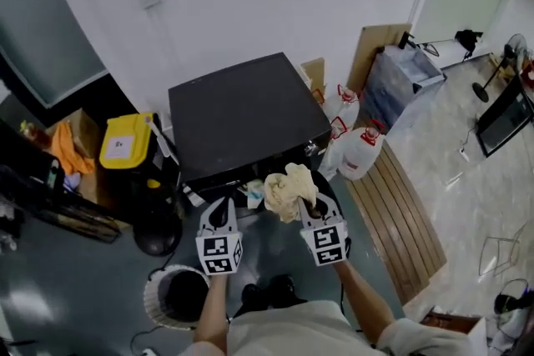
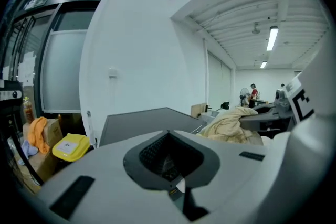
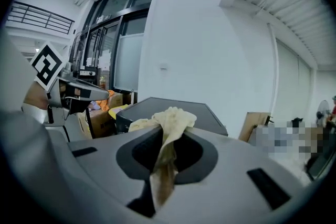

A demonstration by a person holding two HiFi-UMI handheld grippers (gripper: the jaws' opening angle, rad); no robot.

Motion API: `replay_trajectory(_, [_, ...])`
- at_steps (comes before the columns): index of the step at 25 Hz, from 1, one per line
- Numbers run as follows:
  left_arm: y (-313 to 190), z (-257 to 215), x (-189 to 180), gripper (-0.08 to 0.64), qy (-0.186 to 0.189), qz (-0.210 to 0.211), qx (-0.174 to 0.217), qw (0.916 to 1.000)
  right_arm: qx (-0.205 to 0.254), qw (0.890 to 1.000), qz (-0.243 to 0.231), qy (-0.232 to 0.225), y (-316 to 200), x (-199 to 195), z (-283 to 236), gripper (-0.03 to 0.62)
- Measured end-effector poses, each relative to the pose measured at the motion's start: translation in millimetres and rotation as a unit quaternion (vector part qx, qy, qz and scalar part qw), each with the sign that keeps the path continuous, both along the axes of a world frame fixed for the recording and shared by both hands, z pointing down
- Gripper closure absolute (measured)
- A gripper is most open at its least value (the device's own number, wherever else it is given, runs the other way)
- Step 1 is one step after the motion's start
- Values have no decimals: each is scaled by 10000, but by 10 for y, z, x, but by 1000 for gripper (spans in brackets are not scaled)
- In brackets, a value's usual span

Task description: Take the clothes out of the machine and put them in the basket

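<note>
A crumpled cream cloth (image 1: 288, 189) hangs in the air in front of the black machine (image 1: 242, 117), with my right gripper (image 1: 307, 208) shut on it. In the right gripper view the cloth (image 3: 167, 123) runs down between the jaws of that gripper (image 3: 164, 165) and bunches above them. My left gripper (image 1: 222, 213) is level with the right one and a little to its left, jaws together with nothing in them (image 2: 170, 165). The cloth (image 2: 231, 126) also shows to the right in the left gripper view. A round white basket (image 1: 154, 288) stands on the floor below my left gripper.
A yellow container (image 1: 127, 142) stands left of the machine, near a cardboard box with orange fabric (image 1: 68, 147). White jugs with red caps (image 1: 359, 152) and a slatted wooden board (image 1: 405, 221) lie to the right. A black round object (image 1: 157, 238) sits near the basket.
</note>
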State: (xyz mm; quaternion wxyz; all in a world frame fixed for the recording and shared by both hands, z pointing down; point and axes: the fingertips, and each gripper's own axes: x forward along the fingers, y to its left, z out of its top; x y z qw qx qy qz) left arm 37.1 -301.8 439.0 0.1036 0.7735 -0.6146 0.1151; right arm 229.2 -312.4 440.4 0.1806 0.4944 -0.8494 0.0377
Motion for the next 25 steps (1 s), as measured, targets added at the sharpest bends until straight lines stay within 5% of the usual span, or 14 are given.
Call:
replay_trajectory(7, [527,-275,-607,543,-26,-781,143,9968,185,9975,-679,0,281,-437,-278,535])
replay_trajectory(16, [1687,-219,-1791,543,-68,-1956,8,9807,133,9796,-2005,-92,1028,-1825,-314,535])
replay_trajectory(21, [2559,-230,-2555,543,-115,-2642,-20,9644,113,9615,-2737,-193,1623,-2761,-356,535])
replay_trajectory(25, [3474,-168,-3230,543,-93,-3422,-113,9395,80,9394,-3422,-180,2230,-3539,-323,535])
